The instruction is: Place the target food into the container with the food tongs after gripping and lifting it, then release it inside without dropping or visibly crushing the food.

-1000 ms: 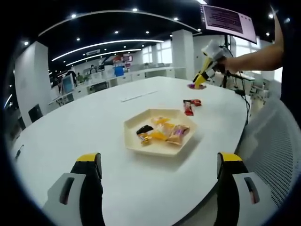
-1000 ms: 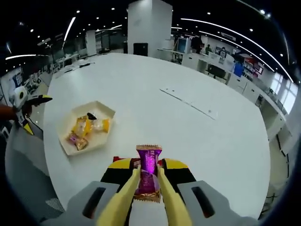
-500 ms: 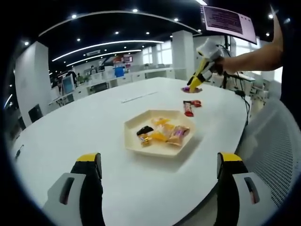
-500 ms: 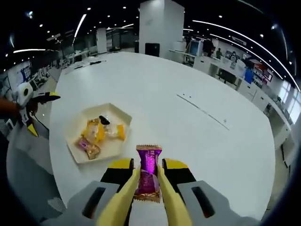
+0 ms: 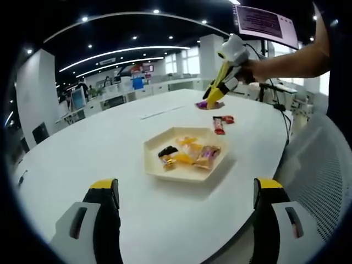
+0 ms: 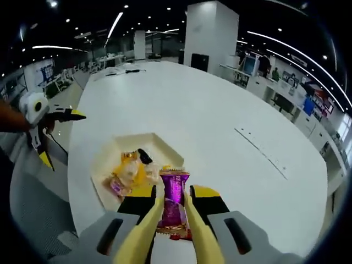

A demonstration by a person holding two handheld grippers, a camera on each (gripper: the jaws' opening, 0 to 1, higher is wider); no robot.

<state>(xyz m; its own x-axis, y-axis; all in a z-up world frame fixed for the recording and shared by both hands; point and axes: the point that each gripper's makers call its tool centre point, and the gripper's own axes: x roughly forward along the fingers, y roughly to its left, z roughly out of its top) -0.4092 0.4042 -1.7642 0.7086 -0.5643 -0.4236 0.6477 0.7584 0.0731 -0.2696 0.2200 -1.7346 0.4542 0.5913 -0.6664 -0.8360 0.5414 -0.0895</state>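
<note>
Right gripper sits bottom centre of the right gripper view, with yellow tongs squeezed between its jaws and the tongs clamped on a purple candy. The candy stands upright in the tips, held off the white surface. Just above and left of it in the frame is the cream tray with a few wrapped sweets in it.

In the left gripper view, the left gripper is at the bottom, jaws wide apart with nothing between them. The tray is mid-frame, and two red snacks lie on the surface just past it. Upper right, the right gripper hangs above the surface with the candy, which looks well short of the tray, though it's small from here.
</note>
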